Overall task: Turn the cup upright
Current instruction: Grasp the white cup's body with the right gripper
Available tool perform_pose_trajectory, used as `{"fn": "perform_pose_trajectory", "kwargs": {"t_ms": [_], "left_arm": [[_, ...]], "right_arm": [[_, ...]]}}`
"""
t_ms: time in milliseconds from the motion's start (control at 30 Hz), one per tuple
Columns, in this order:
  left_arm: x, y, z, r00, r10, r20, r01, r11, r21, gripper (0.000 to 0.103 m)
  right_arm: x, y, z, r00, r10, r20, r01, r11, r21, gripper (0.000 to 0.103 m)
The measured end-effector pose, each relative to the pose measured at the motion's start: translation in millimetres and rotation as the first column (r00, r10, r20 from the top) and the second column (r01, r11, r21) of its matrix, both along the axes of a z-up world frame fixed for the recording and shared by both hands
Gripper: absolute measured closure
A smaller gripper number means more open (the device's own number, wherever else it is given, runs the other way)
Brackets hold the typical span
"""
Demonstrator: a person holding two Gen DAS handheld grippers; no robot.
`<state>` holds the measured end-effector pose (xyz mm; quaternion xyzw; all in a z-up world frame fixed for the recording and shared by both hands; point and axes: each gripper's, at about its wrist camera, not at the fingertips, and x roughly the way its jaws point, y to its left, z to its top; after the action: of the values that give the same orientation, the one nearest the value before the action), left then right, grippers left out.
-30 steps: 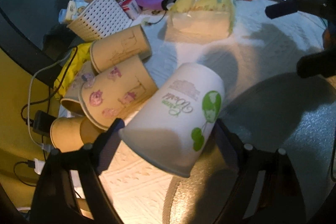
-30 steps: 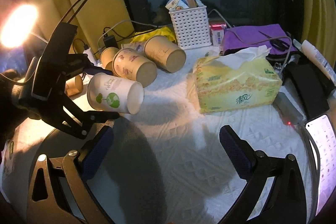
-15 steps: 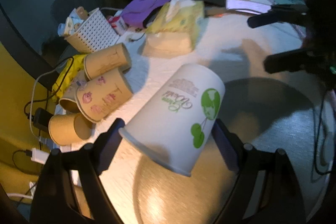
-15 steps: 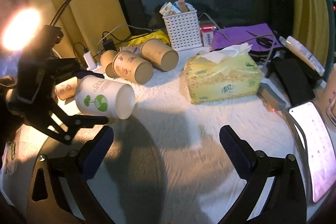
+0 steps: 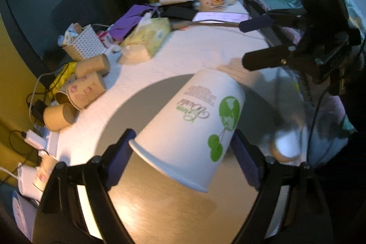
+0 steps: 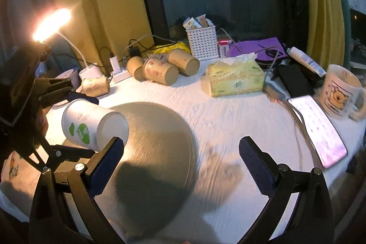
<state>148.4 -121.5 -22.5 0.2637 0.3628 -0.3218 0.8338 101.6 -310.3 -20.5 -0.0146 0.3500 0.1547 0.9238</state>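
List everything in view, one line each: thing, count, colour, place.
white cup: 1, white with green print, held on its side above the round metal tray
round metal tray: 1, silver, front of table
brown paper cups: at least 4, tan, lying on their sides at the back left
tissue box: 1, yellow, centre back
basket: 1, white, by the window
mug: 1, cream with a bear, far right
phone: 1, lit screen, right edge
purple cloth: 1, back right
lamp: 1, lit, left
left gripper: shut on the white cup
right gripper: open, empty
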Motion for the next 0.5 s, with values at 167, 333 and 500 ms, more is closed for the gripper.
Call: {"fn": "perform_pose_trajectory", "kwargs": {"t_ms": [167, 333, 500], "left_arm": [[-18, -9, -18, 1.000, -0.012, -0.021, 0.012, 1.000, 0.002, 0.018], [-17, -12, -30, 0.998, 0.004, -0.068, -0.004, 1.000, 0.002, 0.018], [-12, -9, -33, 0.996, 0.018, -0.092, -0.019, 1.000, -0.019, 0.017]], "right_arm": [[-19, 0, -18, 0.999, -0.011, -0.045, 0.011, 1.000, 0.000, 0.001], [-17, 1, -38, 0.996, -0.024, -0.087, 0.021, 0.999, -0.043, 0.001], [-13, 9, -47, 0.993, 0.007, -0.115, -0.015, 0.997, -0.073, 0.001]]}}
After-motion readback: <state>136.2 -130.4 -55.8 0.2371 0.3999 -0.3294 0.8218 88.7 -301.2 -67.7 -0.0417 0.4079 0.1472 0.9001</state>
